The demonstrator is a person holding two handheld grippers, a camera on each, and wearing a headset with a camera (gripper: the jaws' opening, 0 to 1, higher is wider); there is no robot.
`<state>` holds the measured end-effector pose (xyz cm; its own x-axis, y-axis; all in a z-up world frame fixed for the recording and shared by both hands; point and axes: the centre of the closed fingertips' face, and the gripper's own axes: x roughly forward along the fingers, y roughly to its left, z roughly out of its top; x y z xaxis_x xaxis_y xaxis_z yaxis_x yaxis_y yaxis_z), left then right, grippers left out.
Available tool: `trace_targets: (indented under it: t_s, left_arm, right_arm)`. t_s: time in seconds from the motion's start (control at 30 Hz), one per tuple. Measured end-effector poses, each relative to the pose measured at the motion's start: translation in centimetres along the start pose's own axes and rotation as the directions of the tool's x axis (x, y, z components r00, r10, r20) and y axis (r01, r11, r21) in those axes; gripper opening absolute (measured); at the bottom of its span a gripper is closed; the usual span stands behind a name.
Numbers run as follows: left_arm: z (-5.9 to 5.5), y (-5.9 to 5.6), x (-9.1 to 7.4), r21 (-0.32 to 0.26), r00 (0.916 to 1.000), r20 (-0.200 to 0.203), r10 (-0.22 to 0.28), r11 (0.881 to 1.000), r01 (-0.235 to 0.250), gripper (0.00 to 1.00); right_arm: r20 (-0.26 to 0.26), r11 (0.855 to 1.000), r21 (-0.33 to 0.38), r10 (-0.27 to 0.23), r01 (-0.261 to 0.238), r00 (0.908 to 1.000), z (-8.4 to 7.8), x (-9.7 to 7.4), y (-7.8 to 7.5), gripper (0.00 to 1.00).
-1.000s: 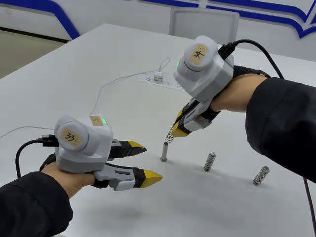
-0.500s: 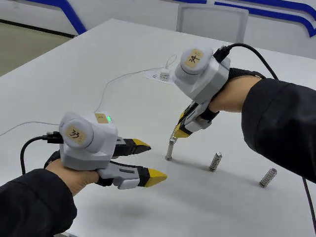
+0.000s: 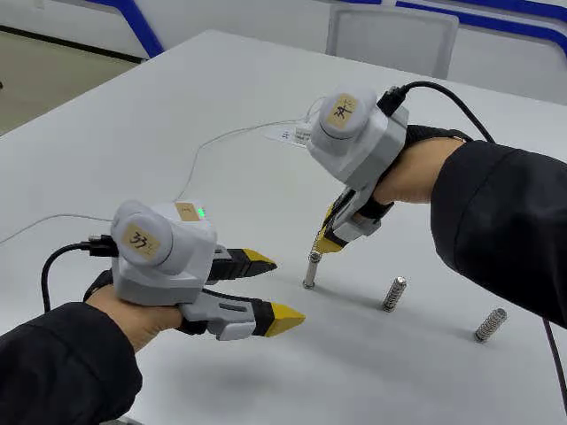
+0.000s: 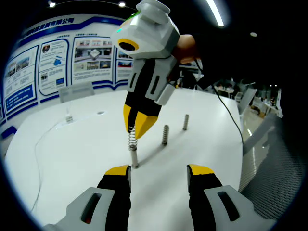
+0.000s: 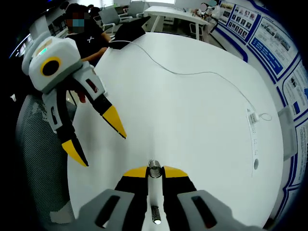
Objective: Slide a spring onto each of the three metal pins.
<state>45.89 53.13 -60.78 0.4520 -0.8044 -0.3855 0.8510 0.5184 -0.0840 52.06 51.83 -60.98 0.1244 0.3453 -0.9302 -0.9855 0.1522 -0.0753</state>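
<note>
Hovering nearest the person above the white table [image 3: 133, 115], the left gripper [image 3: 283, 289] had its jaws spread wide and held nothing. Just beyond its tips, the first pin [image 3: 309, 276] stood upright on the table. The right gripper [image 3: 321, 246] pointed down over this pin, jaws clamped narrowly on a spring [image 4: 132, 138] whose lower end met the pin's top. Further right stood a second pin [image 3: 394, 293] and a third pin [image 3: 489, 325], each already carrying a spring. A thin white cable [image 3: 221, 137] lay farthest away.
</note>
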Motion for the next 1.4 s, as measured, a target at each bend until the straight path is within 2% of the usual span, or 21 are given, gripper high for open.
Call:
trace_targets:
  t_s: [0.3, 0.63, 1.13, 1.4]
  left_arm:
    - [-0.1, 0.0, 0.1, -0.003, 1.0, -0.005, -0.004, 1.0, 0.004, 0.48]
    - [-0.1, 0.1, 0.1, -0.009, 1.0, -0.003, -0.004, 1.0, 0.004, 0.48]
    - [-0.3, 0.3, 0.1, -0.017, 0.9999, -0.01, 0.002, 1.0, -0.002, 0.48]
    - [-0.5, 0.4, 0.2, -0.019, 0.9999, -0.017, 0.002, 1.0, -0.002, 0.48]
  right_arm:
    - [-0.049, 1.0, 0.003, 0.012, -0.011, 0.9987, -0.5, 1.6, -0.1, 0.12]
    - [-0.076, 1.0, 0.017, 0.018, -0.017, 0.9969, -1.3, 2.9, 0.1, 0.12]
    - [-0.066, 0.999, 0.034, 0.014, -0.012, 0.9977, -1.9, 4.3, 0.0, 0.12]
    - [-0.049, 0.999, 0.035, 0.014, -0.013, 0.9987, -1.7, 4.4, -0.1, 0.13]
